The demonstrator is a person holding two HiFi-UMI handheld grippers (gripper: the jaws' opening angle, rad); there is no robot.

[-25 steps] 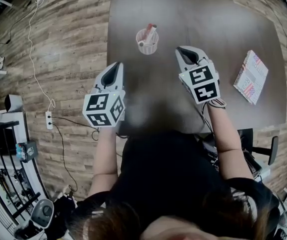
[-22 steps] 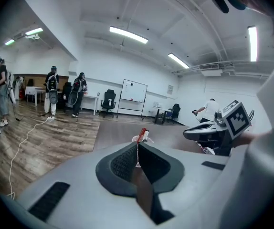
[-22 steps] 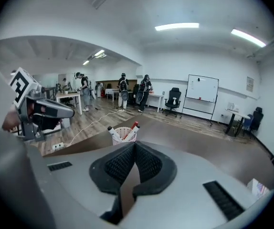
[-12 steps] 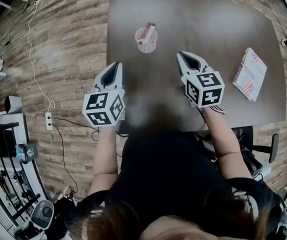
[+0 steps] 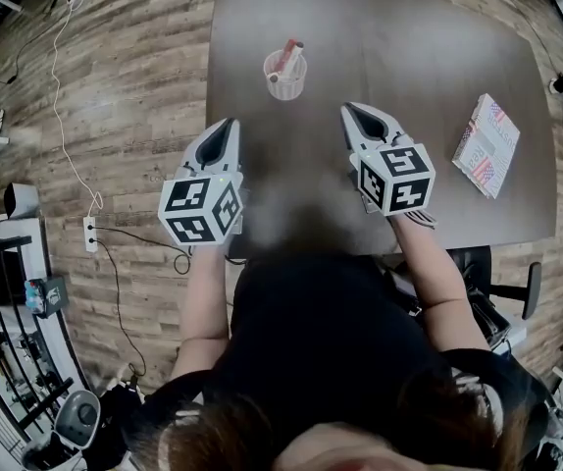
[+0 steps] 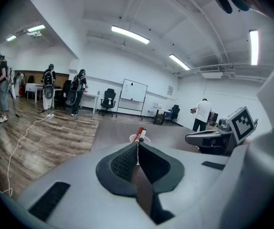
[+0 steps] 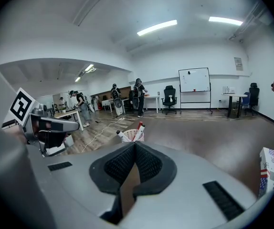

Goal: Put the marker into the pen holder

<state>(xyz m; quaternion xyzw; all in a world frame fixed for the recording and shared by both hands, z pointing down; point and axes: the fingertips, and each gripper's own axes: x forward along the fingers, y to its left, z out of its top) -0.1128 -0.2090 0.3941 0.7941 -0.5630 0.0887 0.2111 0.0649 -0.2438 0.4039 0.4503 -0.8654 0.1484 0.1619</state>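
A white mesh pen holder (image 5: 286,76) stands on the dark table (image 5: 429,57) toward its far left part. A red-and-white marker (image 5: 287,58) leans inside it, beside another white pen. The holder (image 7: 132,135) shows past the right gripper's jaws and the marker (image 6: 139,133) past the left gripper's. My left gripper (image 5: 225,130) hovers near the table's left front edge, shut and empty. My right gripper (image 5: 355,113) hangs over the table's front middle, shut with nothing in it. Both sit well short of the holder.
A flag-printed booklet or box (image 5: 486,146) lies on the table's right side. Wood floor surrounds the table, with a white cable and power strip (image 5: 90,232) at the left. Several people, chairs and a whiteboard (image 6: 133,90) stand far off in the room.
The right gripper has drifted slightly toward the near side of the table. The left gripper stays about where it was. The view has shifted a little.
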